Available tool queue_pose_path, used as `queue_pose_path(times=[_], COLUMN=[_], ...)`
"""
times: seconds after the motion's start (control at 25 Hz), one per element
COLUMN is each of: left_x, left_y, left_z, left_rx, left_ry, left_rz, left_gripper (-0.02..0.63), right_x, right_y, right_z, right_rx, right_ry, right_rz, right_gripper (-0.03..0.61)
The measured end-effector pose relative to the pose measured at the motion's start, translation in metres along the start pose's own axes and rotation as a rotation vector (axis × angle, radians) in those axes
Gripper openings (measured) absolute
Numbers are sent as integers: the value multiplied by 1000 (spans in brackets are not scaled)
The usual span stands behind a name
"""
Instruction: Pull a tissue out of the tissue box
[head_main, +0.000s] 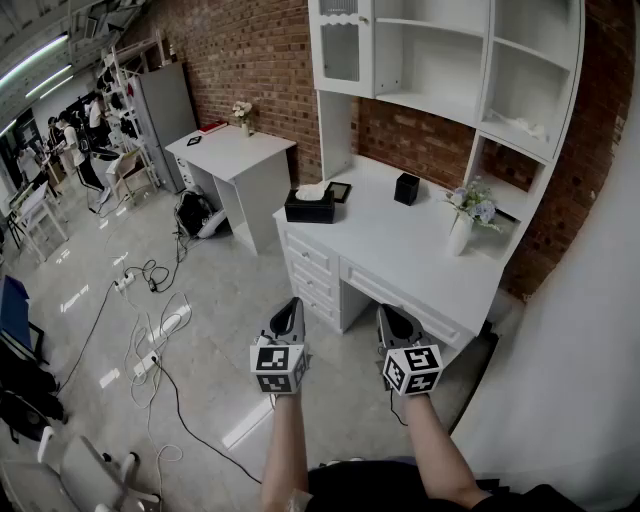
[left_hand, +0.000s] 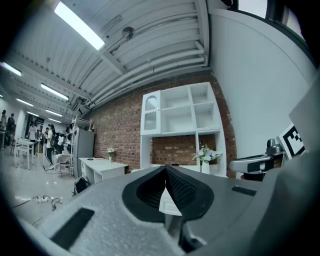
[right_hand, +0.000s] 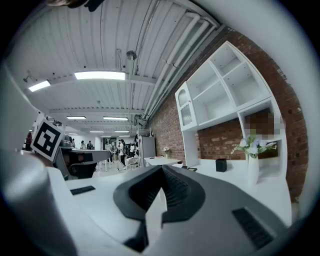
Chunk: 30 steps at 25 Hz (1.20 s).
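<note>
A black tissue box (head_main: 309, 207) stands at the left end of the white desk (head_main: 400, 250), with a white tissue (head_main: 313, 189) sticking up from its top. Both grippers hang level in front of the desk, well short of the box and over the floor. My left gripper (head_main: 290, 306) is shut with nothing between its pads. My right gripper (head_main: 388, 313) is shut and empty too. In the left gripper view the left gripper (left_hand: 165, 168) has its jaws touching at the tip. The right gripper (right_hand: 161, 168) shows the same in the right gripper view. Neither gripper view shows the box.
On the desk stand a black square holder (head_main: 406, 188), a white vase of flowers (head_main: 462, 226) and a flat dark tablet (head_main: 340, 192). White shelves (head_main: 450, 60) rise behind. A second white desk (head_main: 235, 160) is at the left. Cables (head_main: 150, 330) trail over the floor. A white wall (head_main: 580, 330) is at the right.
</note>
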<state>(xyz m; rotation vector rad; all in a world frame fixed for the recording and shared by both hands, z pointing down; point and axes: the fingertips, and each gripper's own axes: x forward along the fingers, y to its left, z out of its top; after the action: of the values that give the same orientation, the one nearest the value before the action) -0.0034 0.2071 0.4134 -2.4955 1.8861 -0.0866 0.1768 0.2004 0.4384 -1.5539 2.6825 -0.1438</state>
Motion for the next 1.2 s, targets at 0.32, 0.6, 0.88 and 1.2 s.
queue_pose_path(times=[0.32,0.6,0.88,1.2], left_x=[1,4,0,-12], left_y=[4,4,5,14], left_z=[-6,-14,-21,-40], left_rx=[-6,-13,-28,-54], left_ry=[10,24,39,76], left_rz=[1,-6,-8,1], left_gripper=[9,9,9,9], right_x=[5,7,4,3], right_y=[3,5,8,16], right_z=[-3,-6,-8,-16], right_rx=[7,23,48,67], right_ry=[7,7,-2,17], right_rz=[6,8,3,14], right_gripper=[-3,-3,-2,-2])
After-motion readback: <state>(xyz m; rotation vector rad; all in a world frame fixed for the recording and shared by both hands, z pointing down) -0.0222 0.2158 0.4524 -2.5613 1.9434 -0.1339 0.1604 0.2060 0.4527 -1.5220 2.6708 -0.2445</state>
